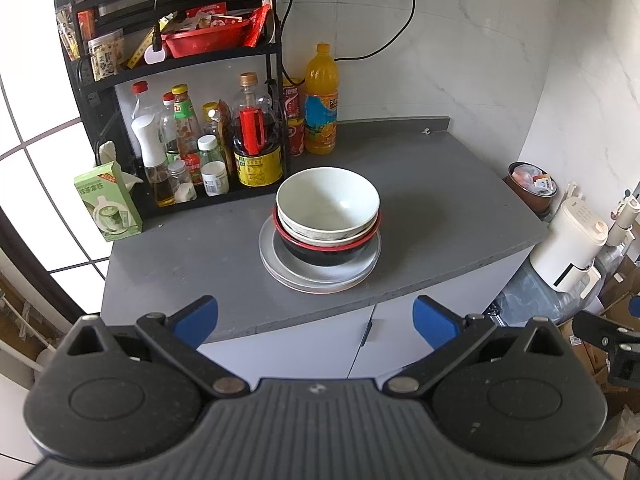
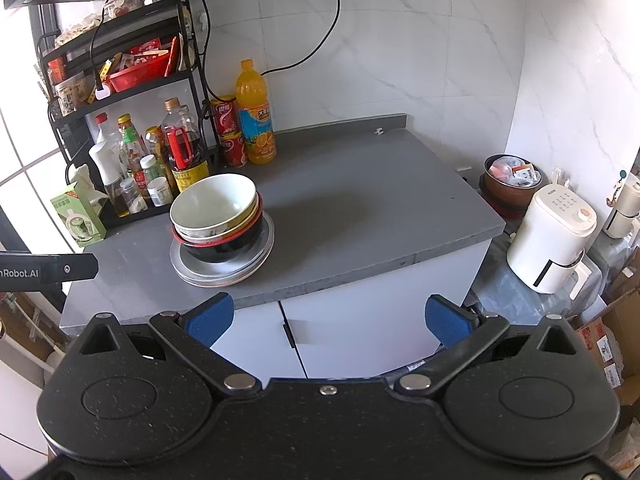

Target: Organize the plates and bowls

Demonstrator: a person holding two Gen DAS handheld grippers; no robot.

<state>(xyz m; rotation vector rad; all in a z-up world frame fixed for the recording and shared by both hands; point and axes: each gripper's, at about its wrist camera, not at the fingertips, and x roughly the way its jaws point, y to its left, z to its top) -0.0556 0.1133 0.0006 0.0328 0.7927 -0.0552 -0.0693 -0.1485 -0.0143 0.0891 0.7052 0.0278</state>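
My left claw (image 1: 316, 316) hangs in front of the table's (image 1: 192, 256) near edge with its blue-padded fingers (image 1: 200, 318) spread wide apart and nothing between them. Straight ahead of it, well beyond the fingertips, sits the stack: a white bowl (image 1: 328, 198) on top, tilted slightly, nested in a second pale bowl (image 1: 320, 235), which sits in a black bowl with a red rim (image 1: 320, 254). All three rest on a pile of pale plates (image 1: 320, 276) lying flat on the table.

My right claw (image 2: 328, 318) is likewise parted wide and holds nothing, hovering off the table's front edge above the white cabinet doors (image 2: 360, 320). From here the stack lies ahead and to the left, the white bowl (image 2: 214, 202) leaning toward me over the black bowl (image 2: 224, 250) and the plates (image 2: 224, 272). Ahead of this claw the grey table top (image 2: 360, 200) stretches to the wall.

Beyond the stack, to the left of my left claw, a black rack (image 1: 100, 80) holds sauce bottles (image 1: 256, 136) and a red basket (image 1: 204, 40). An orange juice bottle (image 1: 321, 100) stands beside red cans (image 1: 294, 120) at the back. A green tissue box (image 1: 106, 204) sits far left. Off to the right, below table level, is a white air fryer (image 2: 550, 236).
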